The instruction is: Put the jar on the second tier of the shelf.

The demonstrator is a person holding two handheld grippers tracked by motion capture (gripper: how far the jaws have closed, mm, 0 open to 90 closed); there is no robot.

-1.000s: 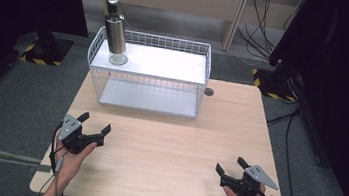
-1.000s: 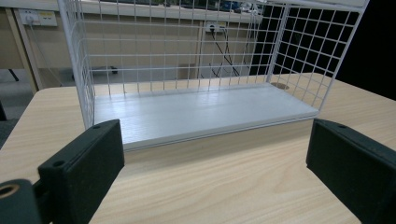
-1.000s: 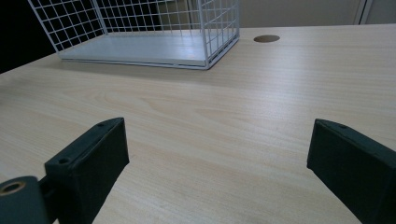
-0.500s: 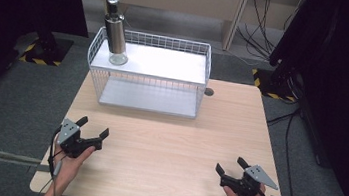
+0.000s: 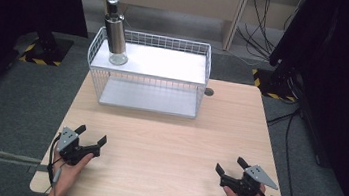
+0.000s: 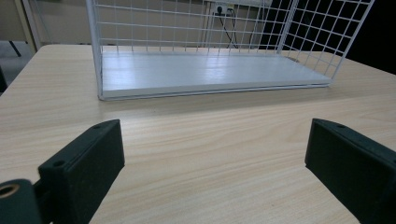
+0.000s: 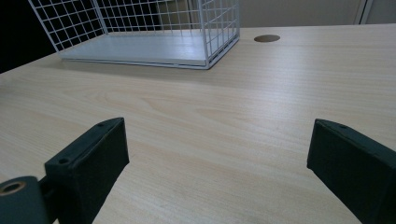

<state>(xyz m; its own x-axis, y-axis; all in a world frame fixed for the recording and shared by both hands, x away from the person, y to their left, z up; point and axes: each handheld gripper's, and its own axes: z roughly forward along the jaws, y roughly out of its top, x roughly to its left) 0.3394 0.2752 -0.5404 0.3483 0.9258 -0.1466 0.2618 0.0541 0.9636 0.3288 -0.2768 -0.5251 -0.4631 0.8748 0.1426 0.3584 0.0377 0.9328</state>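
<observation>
A white wire shelf rack point(image 5: 151, 72) stands at the back of the wooden table point(image 5: 167, 137). On its upper shelf, at the left end, a steel bottle point(image 5: 115, 33) with a pump top stands upright. My left gripper point(image 5: 91, 134) rests near the table's front left, open and holding nothing. At the front right my right gripper point(image 5: 230, 165) is open too, nothing between its jaws. In the left gripper view the left gripper point(image 6: 217, 154) faces the rack's lower shelf point(image 6: 196, 74) across bare wood. The right gripper point(image 7: 217, 154) has the rack point(image 7: 140, 46) far off to its upper left.
A round cable hole point(image 5: 208, 91) sits in the tabletop just right of the rack, also seen as the hole point(image 7: 267, 38). Grey carpet surrounds the table. Cables point(image 5: 263, 18) and black stands with yellow-striped bases point(image 5: 42, 51) are on the floor behind.
My left gripper has drawn back a little toward the table's near edge. The right gripper, the rack and the bottle have stayed put.
</observation>
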